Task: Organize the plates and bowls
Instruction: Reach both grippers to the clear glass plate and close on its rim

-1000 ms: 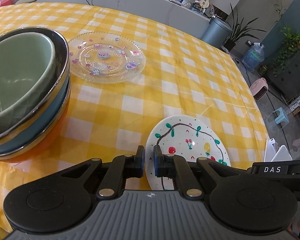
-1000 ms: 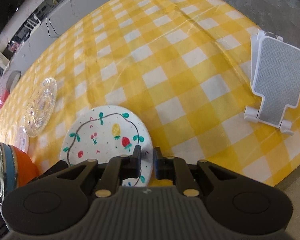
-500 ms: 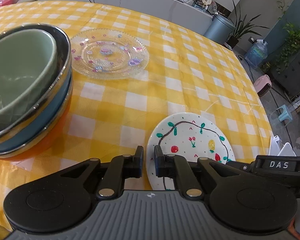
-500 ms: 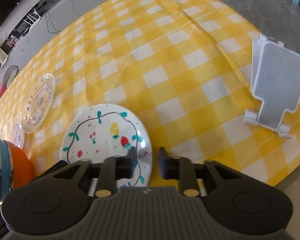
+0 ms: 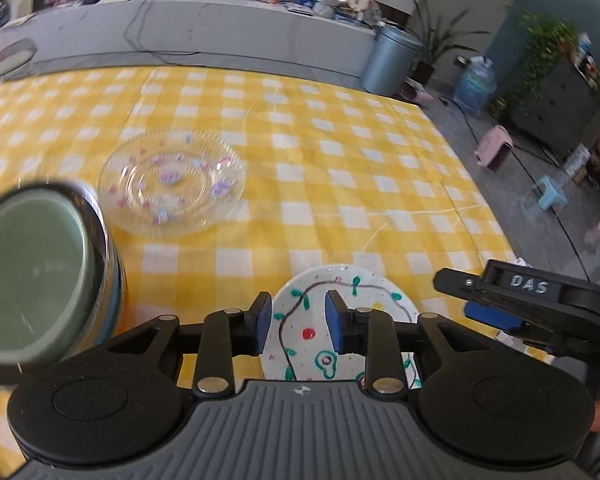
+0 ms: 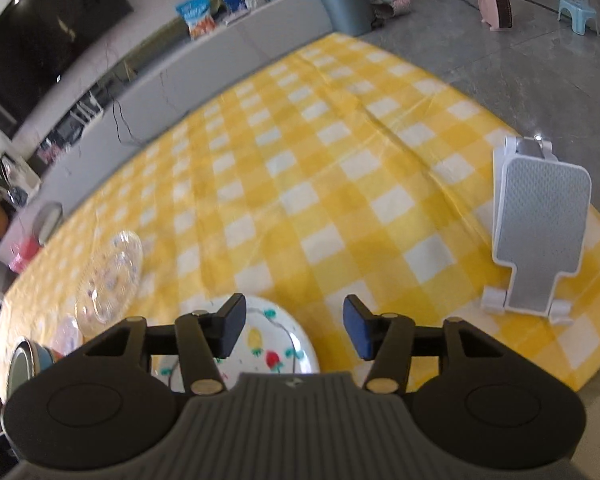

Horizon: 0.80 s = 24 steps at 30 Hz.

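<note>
White painted plate [image 5: 320, 320] below opening left tongs [image 5: 298, 322]

1. The bench [image 6: 340, 184] wears a yellow-and-white checked cloth.
2. A painted white plate [image 5: 340, 304] lies flat near its front edge.
3. A clear glass plate [image 5: 172, 184] lies farther back.
4. A stack of bowls [image 5: 40, 280] stands at the left.
5. A white stand [image 6: 540, 232] sits near the right edge.

left gripper [image 5: 296, 322] – jaws opening, nothing clamped | right gripper [image 6: 294, 330] – jaws opening, empty
</note>
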Motion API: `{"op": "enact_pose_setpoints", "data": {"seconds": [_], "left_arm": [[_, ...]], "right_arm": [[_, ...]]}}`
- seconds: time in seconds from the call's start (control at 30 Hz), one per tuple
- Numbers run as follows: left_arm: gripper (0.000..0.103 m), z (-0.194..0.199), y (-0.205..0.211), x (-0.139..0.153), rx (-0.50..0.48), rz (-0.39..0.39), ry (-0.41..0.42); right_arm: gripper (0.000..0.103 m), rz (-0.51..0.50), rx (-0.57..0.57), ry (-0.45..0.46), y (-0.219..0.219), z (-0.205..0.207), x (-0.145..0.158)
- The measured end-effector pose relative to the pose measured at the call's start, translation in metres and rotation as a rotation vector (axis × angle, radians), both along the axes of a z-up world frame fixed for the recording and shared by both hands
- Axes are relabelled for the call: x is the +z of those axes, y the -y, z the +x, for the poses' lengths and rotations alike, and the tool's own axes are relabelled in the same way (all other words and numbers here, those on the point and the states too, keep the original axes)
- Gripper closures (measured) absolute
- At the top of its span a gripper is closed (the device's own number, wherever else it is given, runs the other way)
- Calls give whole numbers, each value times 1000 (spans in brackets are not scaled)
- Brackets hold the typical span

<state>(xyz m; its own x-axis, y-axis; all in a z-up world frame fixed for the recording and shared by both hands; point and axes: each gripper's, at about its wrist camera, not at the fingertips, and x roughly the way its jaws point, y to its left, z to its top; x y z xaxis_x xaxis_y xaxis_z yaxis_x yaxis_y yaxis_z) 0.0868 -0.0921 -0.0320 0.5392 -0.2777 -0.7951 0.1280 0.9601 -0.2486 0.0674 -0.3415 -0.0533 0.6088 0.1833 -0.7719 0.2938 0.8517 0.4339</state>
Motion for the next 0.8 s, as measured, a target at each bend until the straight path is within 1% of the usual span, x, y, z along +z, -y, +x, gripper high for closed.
{"op": "enact_pose_setpoints", "data": {"seconds": [0.1, 0.2, 0.27, 0.37, 0.43, 0.57, 0.67, 0.73, 0.8], "left_arm": [[70, 13, -6, 12, -35, -7, -12], [69, 27, -11, 22, -65, 30, -15], [69, 40, -15, 24, -97, 61, -36], [69, 59, -27, 28, -115, 64, -69], [69, 68, -34, 31, -128, 77, -66], [69, 85, -42, 37, -165, 143, -40], [69, 99, -47, 36, -181, 188, -41], [69, 108, -52, 34, -189, 195, -43], [69, 116, -60, 33, -198, 189, -42]], "right_arm": [[49, 18, -1, 22, -2, 4, 1], [49, 16, 6, 45, -9, 11, 2], [49, 16, 16, 58, -15, 17, 3], [49, 36, 39, 79, -24, 26, 3], [49, 39, 53, 88, -31, 32, 3], [48, 10, 77, 77, -44, 45, 1], [48, 6, 79, 43, -51, 55, -4], [48, -10, 78, 24, -57, 64, -7], [48, 8, 88, 26, -62, 71, -9]]}}
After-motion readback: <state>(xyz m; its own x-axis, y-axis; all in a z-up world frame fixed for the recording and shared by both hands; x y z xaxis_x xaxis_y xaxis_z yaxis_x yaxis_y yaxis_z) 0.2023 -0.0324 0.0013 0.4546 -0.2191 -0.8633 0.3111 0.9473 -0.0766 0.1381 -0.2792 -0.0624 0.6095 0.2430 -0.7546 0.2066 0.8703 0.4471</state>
